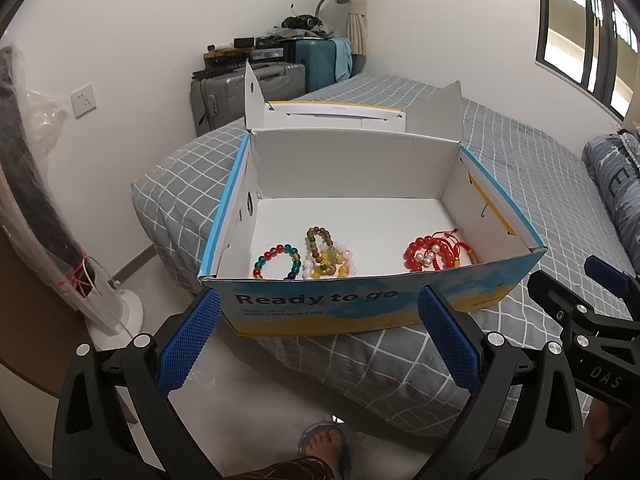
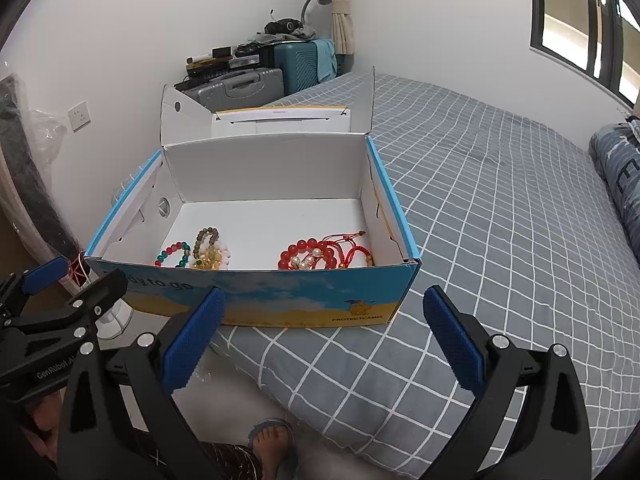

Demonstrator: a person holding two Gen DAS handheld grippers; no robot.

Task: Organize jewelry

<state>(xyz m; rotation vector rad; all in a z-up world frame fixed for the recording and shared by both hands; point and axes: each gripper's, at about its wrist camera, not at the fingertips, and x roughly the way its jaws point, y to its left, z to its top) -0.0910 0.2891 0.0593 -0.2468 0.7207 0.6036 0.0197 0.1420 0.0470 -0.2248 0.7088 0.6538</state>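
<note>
An open blue-and-yellow cardboard box [image 1: 360, 304] [image 2: 304, 300] stands on the corner of the bed, its lid folded back. Inside, by the near wall, lie a multicoloured bead bracelet [image 1: 276, 260] [image 2: 173, 254], a pile of brown, white and yellow bead bracelets [image 1: 326, 256] [image 2: 210, 250], and red bead bracelets with red cord [image 1: 434, 254] [image 2: 320, 254]. My left gripper [image 1: 320, 320] is open in front of the box's near wall, holding nothing. My right gripper [image 2: 324, 320] is also open and empty, just short of the box's right front part.
The box rests on a bed with a grey checked cover [image 2: 500, 220]. Suitcases [image 1: 256, 84] with clutter and a blue lamp stand at the far wall. A wrapped standing fan [image 1: 48, 200] is at the left. A person's sandalled foot [image 1: 324, 446] is on the floor below.
</note>
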